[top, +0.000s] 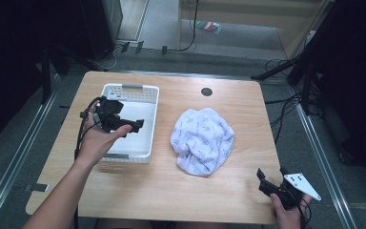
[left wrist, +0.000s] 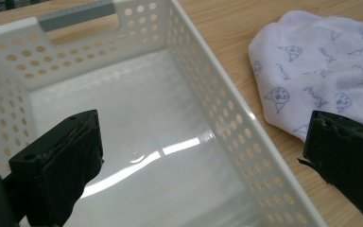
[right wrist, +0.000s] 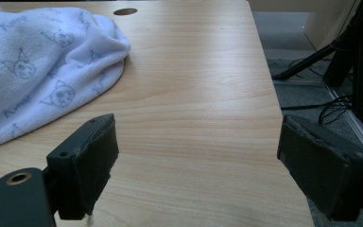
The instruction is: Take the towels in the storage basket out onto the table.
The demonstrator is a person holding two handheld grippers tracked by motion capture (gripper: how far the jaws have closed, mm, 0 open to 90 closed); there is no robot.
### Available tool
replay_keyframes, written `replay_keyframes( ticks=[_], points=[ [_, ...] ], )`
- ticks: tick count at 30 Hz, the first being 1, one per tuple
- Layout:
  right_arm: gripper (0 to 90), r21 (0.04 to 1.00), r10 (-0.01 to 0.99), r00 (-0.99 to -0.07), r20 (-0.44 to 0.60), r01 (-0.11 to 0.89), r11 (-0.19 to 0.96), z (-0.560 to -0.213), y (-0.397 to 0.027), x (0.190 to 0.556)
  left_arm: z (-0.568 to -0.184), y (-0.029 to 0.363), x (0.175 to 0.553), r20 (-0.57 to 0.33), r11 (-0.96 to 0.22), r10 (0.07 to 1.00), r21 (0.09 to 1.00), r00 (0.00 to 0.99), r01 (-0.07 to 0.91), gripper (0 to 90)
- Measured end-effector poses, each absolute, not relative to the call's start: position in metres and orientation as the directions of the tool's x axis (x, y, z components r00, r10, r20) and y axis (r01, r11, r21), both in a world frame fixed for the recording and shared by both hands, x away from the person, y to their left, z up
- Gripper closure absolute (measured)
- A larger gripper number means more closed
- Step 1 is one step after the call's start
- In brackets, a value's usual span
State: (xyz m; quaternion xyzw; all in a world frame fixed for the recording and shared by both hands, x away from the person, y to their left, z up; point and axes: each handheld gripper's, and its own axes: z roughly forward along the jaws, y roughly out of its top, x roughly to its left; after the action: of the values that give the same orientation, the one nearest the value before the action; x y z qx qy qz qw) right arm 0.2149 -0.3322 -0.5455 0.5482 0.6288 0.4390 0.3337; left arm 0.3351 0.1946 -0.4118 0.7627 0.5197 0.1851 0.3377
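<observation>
A crumpled white towel (top: 202, 140) printed with pale blue cartoon faces lies in the middle of the wooden table (top: 171, 186). To its left stands a white perforated basket (top: 155, 119), empty inside. A hand holds my left gripper (top: 124, 117) open above the basket. In the left gripper view the left gripper (left wrist: 203, 165) has its jaws wide apart over the basket floor (left wrist: 137, 142), and the towel (left wrist: 321, 61) lies past the basket wall. My right gripper (top: 272, 172) hovers open near the table's front right corner. In the right gripper view the right gripper (right wrist: 203, 165) holds nothing; the towel (right wrist: 38, 61) lies ahead to its left.
A round cable hole (top: 206, 91) sits near the table's far edge. Bare wood (right wrist: 194, 94) stretches between the right gripper and the towel. Cables and stand legs (top: 310, 86) cross the floor off the right edge. Metal rails (top: 19, 157) run along the left.
</observation>
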Motion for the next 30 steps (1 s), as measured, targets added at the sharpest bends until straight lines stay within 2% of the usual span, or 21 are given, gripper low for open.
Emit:
replay_keyframes(
  ticks=[16,30],
  points=[
    [13.2,0.917,0.983,-0.173,0.062,0.399,0.012,-0.546,-0.332,0.215,-0.415,0.252,0.298,-0.055,-0.166,0.946,0.765,0.319,0.623,0.0],
    [13.3,0.916,0.983,-0.17,0.062,0.401,0.012,-0.546,-0.332,0.215,-0.438,0.307,0.257,-0.096,-0.053,0.969,0.818,0.227,0.573,0.0]
  ],
)
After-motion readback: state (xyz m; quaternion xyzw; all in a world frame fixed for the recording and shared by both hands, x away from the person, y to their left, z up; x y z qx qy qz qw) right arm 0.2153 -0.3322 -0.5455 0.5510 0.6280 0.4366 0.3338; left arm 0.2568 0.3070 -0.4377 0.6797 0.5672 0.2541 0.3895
